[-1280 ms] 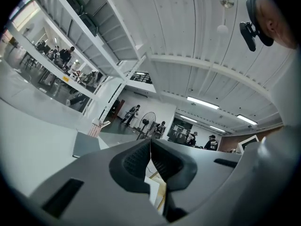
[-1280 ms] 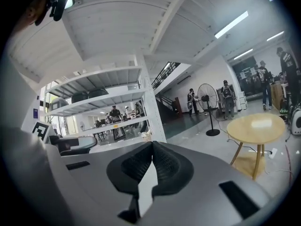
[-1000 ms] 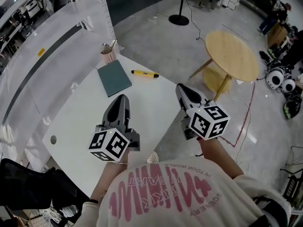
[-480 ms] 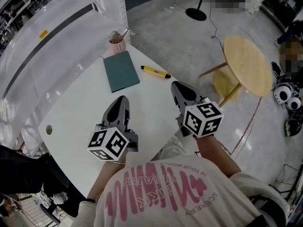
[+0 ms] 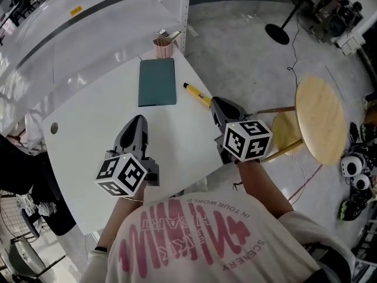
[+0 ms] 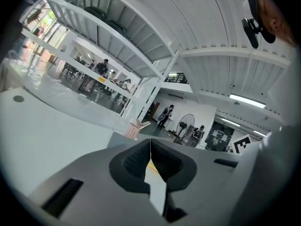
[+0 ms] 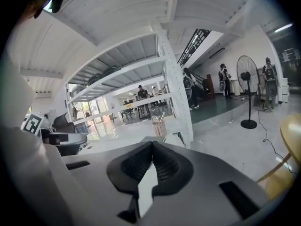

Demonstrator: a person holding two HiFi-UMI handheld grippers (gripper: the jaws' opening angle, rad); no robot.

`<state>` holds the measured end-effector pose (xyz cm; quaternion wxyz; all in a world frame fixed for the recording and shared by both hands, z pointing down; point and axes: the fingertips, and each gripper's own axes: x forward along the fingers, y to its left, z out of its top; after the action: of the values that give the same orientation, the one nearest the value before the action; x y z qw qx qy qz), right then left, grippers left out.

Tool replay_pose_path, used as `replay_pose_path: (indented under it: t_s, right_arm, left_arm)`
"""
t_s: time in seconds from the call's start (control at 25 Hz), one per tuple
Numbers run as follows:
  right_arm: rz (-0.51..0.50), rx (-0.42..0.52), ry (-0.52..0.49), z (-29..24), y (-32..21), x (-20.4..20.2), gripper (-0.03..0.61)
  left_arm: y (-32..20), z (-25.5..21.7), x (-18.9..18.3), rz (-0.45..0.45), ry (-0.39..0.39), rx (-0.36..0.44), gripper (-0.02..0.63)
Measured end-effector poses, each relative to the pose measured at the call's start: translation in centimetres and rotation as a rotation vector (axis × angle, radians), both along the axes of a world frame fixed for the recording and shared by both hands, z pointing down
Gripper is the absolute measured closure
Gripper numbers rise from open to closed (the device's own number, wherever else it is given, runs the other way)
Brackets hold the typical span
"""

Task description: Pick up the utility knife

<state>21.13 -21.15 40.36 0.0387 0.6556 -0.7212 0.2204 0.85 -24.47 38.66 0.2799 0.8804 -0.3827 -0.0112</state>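
In the head view, I am at the approach step: the utility knife (image 5: 197, 94) is not yet taken. It lies flat on the white counter (image 5: 88, 117), near the far right edge, just beside a teal notebook (image 5: 157, 82). A pinkish pen cup (image 5: 163, 46) stands behind them at the corner. My right gripper (image 5: 219, 104) points toward the near end of the knife. It is close, but I judge it is not touching. My left gripper (image 5: 138, 121) hangs over the middle of the counter, well apart from the knife. The knife is a slim yellow bar with a dark tip, probably hard plastic. The counter is smooth and a little glossy, so the knife may slide when pushed.

In the left gripper view, my jaws are pressed together. The dark ribbed pads meet in one line and hold nothing. A thin yellow sliver shows through the gap below them, perhaps the knife.

In the right gripper view, my jaws are also fully closed and empty, and the gripper body hides the knife. For the next move, I must spread these jaws, go lower, place them across the narrow handle, and then close.
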Motion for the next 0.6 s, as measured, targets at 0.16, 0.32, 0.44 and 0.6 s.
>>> replay_pose_path:
  t_s: [0.16,0.32,0.44,0.6]
  right_arm:
    - [-0.092,-0.030,-0.011,1.3,-2.6,0.5,0.565]
    - [-0.205,-0.083,0.063,3.1,-4.8,1.1,0.565]
    - [-0.304,-0.163,0.098,5.0,-6.2,1.6,0.565]
    - [-0.416,-0.261,0.133,7.7,-8.1,2.0,0.565]
  left_arm:
    - [-0.1,0.3,-2.0,-0.130,-0.009,-0.015,0.589]
    - [0.2,0.7,-3.8,-0.241,-0.010,-0.033,0.589]
    - [0.5,0.6,-5.2,-0.298,-0.023,-0.032,0.589]
    - [0.9,0.4,-7.1,-0.384,-0.034,-0.031,0.589]
